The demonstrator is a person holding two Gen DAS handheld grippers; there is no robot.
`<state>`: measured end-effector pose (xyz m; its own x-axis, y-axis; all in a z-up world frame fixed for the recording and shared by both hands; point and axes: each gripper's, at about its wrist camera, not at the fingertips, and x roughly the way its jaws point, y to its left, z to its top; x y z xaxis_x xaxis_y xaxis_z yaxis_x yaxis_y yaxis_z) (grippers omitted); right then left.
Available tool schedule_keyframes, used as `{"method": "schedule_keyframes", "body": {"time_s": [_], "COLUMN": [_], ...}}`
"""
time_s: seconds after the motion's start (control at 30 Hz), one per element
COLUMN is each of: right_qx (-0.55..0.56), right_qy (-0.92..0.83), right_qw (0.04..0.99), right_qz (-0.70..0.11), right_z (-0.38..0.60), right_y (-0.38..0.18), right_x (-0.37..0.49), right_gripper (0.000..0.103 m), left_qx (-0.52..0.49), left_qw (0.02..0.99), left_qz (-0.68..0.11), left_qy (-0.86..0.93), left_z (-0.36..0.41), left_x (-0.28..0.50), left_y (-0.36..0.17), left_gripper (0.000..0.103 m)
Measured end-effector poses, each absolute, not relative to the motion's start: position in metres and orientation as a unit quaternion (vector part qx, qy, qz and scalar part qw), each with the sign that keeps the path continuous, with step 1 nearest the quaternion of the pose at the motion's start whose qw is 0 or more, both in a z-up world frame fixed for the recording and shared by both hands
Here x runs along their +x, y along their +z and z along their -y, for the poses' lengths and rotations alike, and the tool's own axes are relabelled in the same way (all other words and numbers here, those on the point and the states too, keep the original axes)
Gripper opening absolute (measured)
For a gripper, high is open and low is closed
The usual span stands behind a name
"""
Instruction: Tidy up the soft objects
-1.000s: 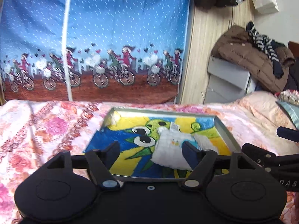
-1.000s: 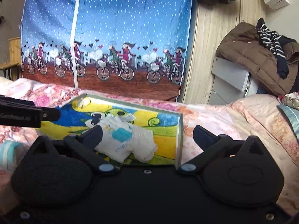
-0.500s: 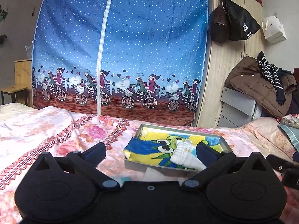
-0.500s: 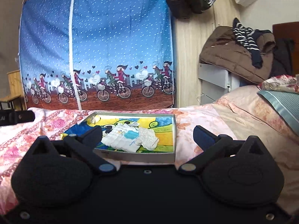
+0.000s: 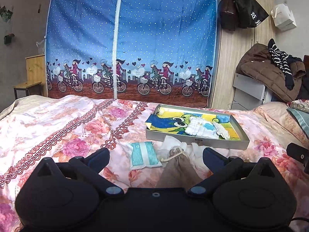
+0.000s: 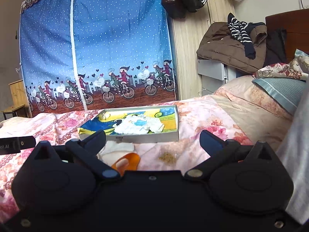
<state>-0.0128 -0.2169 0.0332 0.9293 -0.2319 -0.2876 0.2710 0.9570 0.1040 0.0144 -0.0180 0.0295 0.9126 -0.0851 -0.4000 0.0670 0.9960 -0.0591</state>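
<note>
A grey tray (image 5: pixel 195 142) with a cartoon liner lies on the flowered bedspread, and a white and blue cloth bundle (image 5: pixel 202 128) rests inside it. On the bed in front of the tray are a teal packet (image 5: pixel 143 154), a brown drawstring pouch (image 5: pixel 178 169) and white cloths (image 5: pixel 173 142). My left gripper (image 5: pixel 156 157) hovers open just short of them, holding nothing. In the right wrist view the tray (image 6: pixel 146 137) lies ahead; white cloths (image 6: pixel 117 148), an orange item (image 6: pixel 128 161) and a tan patch (image 6: pixel 168 157) sit nearer. My right gripper (image 6: pixel 152 140) is open and holds nothing.
A blue fabric wardrobe (image 5: pixel 131 44) with a bicycle print stands behind the bed. Bags (image 5: pixel 241 9) hang on a wooden cabinet, and coats (image 5: pixel 270 69) are piled on a grey unit at the right. Pillows (image 6: pixel 282 89) lie at the right end of the bed.
Both grippers have pulled back from the tray, leaving the cloth bundle lying in it. The loose items on the bed in front of the tray have come into view.
</note>
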Motion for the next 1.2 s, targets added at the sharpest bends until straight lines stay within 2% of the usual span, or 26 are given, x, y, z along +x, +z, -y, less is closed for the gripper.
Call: {"method": "schedule_keyframes", "body": {"time_s": [0.3, 0.5, 0.8, 1.2], "right_qx": [0.100, 0.090, 0.021, 0.038], "right_qy": [-0.132, -0.120, -0.084, -0.092], "right_qw": [0.975, 0.974, 0.972, 0.963], "right_qz": [-0.152, -0.167, -0.219, -0.251], "right_z": [0.208, 0.201, 0.183, 0.188], "right_y": [0.028, 0.021, 0.010, 0.000], "right_x": [-0.045, -0.043, -0.023, -0.017], "right_gripper": [0.103, 0.103, 0.103, 0.103], "left_qx": [-0.014, 0.004, 0.011, 0.019], "left_qw": [0.972, 0.970, 0.963, 0.959], "left_qz": [-0.232, -0.243, -0.270, -0.283], "left_qy": [-0.024, -0.022, -0.027, -0.026], "left_z": [0.009, 0.007, 0.010, 0.013], "left_x": [-0.011, -0.013, -0.004, 0.002], "left_y": [0.021, 0.012, 0.002, -0.006], "left_gripper": [0.102, 0.102, 0.102, 0.102]}}
